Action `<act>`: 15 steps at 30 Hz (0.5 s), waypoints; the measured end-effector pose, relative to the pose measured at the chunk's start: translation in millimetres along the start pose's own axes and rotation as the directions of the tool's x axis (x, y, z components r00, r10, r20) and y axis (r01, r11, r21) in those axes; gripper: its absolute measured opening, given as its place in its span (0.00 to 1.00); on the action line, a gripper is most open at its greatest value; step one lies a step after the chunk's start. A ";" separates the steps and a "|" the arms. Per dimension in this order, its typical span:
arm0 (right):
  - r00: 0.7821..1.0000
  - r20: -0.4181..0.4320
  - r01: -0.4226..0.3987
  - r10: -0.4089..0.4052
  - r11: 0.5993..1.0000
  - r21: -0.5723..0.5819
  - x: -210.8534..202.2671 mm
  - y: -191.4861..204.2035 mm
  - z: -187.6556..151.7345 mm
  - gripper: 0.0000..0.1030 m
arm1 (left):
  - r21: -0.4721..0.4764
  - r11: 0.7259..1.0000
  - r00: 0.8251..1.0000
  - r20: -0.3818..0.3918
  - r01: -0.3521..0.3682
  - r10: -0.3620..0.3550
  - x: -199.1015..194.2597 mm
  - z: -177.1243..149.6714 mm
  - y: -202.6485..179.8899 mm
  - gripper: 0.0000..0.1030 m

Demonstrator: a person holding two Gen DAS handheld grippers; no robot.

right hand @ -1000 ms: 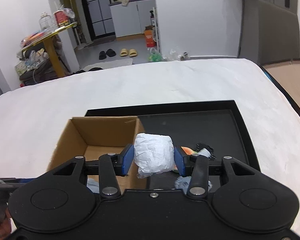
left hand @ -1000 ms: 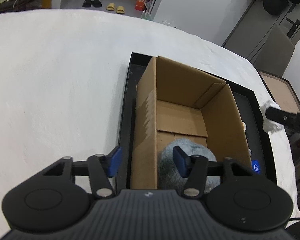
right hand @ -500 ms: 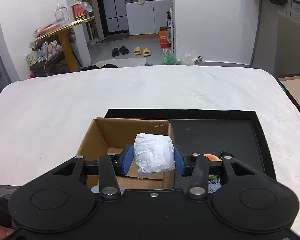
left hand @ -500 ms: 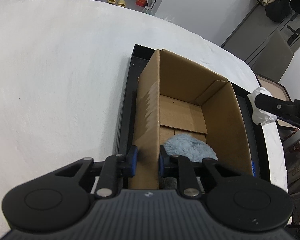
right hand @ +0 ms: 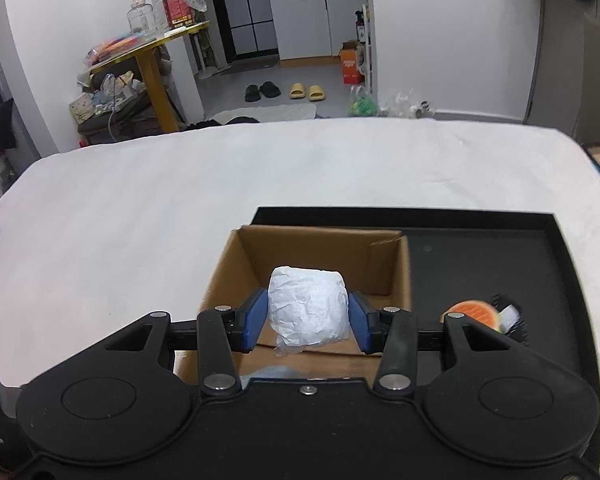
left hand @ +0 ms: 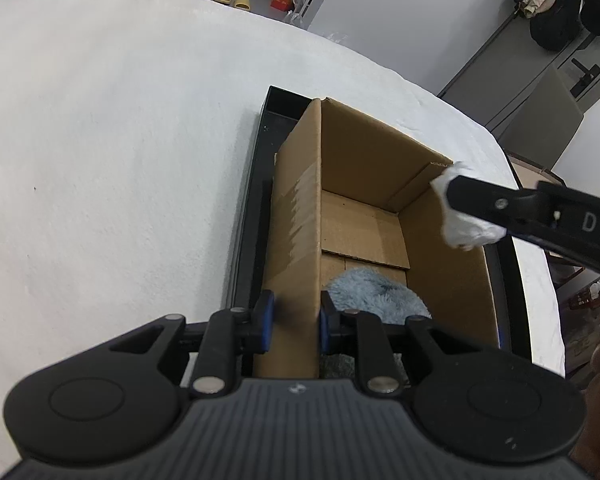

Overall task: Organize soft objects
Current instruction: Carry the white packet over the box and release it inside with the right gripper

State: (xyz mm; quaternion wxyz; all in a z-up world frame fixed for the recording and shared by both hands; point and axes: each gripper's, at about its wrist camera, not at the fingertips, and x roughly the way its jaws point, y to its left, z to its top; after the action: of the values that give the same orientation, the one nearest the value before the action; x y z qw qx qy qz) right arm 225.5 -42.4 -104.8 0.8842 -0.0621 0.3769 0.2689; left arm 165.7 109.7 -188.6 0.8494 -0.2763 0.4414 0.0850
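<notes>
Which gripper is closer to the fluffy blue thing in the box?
Left. The left gripper clamps the cardboard box wall right beside the blue fluffy item; the right gripper holds a white wad above the box.

I read only a few letters. On the black side of the right tongs I see "DA", cut by the edge. On the left tongs' body stands "AS".
</notes>
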 end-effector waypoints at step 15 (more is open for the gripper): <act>0.988 -0.116 -0.095 0.106 0.991 0.097 10.5 17.3 -18.0 0.63 | -0.012 1.000 1.000 0.001 0.006 -0.006 -0.8 -2.0 0.9 0.20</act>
State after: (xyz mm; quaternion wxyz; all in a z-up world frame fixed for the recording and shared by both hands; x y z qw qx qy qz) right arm 211.1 -28.9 -123.3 0.8471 -0.0189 0.4440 0.2915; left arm 163.5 109.5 -189.3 0.8481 -0.2827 0.4399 0.0854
